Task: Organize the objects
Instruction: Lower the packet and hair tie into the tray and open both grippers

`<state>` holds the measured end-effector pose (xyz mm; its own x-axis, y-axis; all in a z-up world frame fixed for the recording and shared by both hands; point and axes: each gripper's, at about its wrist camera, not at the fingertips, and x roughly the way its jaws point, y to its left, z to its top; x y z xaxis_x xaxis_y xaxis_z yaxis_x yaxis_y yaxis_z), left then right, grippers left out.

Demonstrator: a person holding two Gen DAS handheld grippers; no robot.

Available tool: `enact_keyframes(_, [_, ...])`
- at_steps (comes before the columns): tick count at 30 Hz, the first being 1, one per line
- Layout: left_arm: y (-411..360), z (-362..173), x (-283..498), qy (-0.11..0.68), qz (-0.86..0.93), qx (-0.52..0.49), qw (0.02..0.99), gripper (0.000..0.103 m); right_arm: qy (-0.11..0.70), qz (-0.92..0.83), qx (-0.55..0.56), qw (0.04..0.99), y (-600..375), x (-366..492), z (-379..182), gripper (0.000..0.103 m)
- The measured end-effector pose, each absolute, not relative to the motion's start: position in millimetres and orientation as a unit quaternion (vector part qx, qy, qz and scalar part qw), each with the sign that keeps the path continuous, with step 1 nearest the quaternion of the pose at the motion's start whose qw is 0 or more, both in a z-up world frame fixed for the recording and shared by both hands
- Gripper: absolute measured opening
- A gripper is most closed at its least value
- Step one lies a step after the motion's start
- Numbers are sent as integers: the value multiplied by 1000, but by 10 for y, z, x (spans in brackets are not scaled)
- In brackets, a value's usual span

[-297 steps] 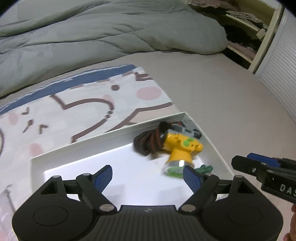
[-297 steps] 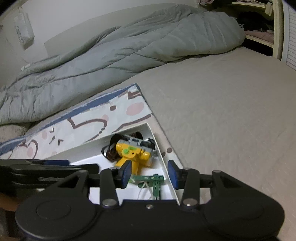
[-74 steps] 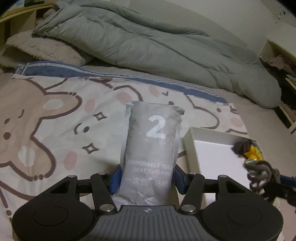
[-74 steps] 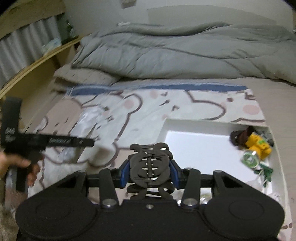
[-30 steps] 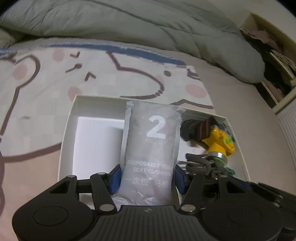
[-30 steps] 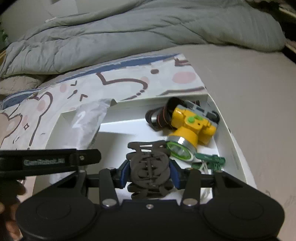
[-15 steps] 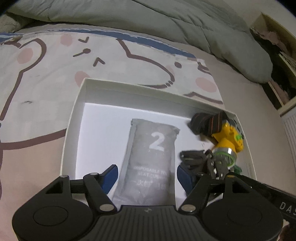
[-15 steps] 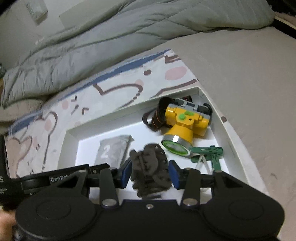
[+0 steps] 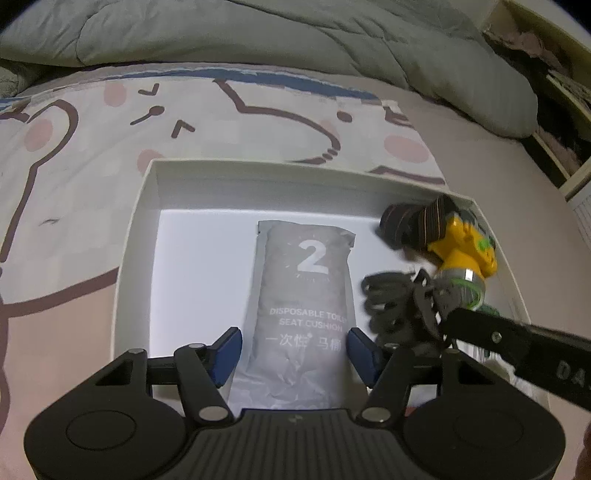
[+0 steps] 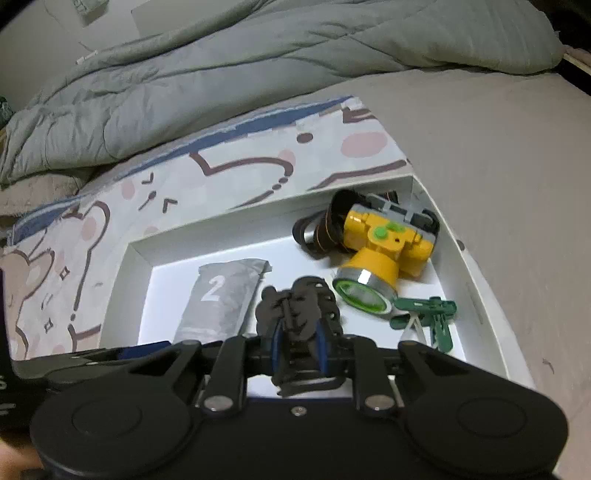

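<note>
A white box (image 9: 133, 236) (image 10: 476, 258) lies on the bed. In it lie a grey packet marked "2" (image 9: 306, 295) (image 10: 218, 299), a yellow headlamp with a dark strap (image 9: 461, 254) (image 10: 384, 247) and a green clip (image 10: 428, 314). My left gripper (image 9: 293, 350) is open, its fingers either side of the packet's near end, not touching it. My right gripper (image 10: 299, 343) is shut on a black claw hair clip (image 10: 299, 314) (image 9: 395, 302), held low inside the box between packet and headlamp.
A cartoon-print blanket (image 9: 92, 122) (image 10: 62, 236) lies under the box. A grey duvet (image 9: 258, 33) (image 10: 221, 62) is bunched behind. Plain bedsheet (image 10: 498, 147) lies to the right. Shelves (image 9: 561, 81) stand at the far right.
My left gripper has let go of the grey packet, which now lies flat in the box. My right gripper has brought the black hair clip down into the box beside it.
</note>
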<state>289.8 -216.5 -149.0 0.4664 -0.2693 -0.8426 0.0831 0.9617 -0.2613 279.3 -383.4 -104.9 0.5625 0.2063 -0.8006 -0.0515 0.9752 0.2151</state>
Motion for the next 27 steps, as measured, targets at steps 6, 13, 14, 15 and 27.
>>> enact_keyframes(6, [-2167,-1469,2942,505,-105,-99,851,63,455,76,88,883,-3865,2771,-979,23])
enact_keyframes(13, [-2101,-1226,2836,491,-108,-92,860,66,447,73,76,888,-3873,2698,-886,26])
enact_keyframes(14, [-2089,-1179,2814,489,-109,-89,861,70,444,73,74,890,-3873,2680,-860,26])
enact_keyframes(15, [-2074,-1127,2785,485,-109,-87,863,71,440,74,71,892,-3868,2658,-829,27])
enact_keyframes(27, [-1808,-574,2316,453,-106,-67,883,100,402,47,43,913,-3873,2287,-419,63])
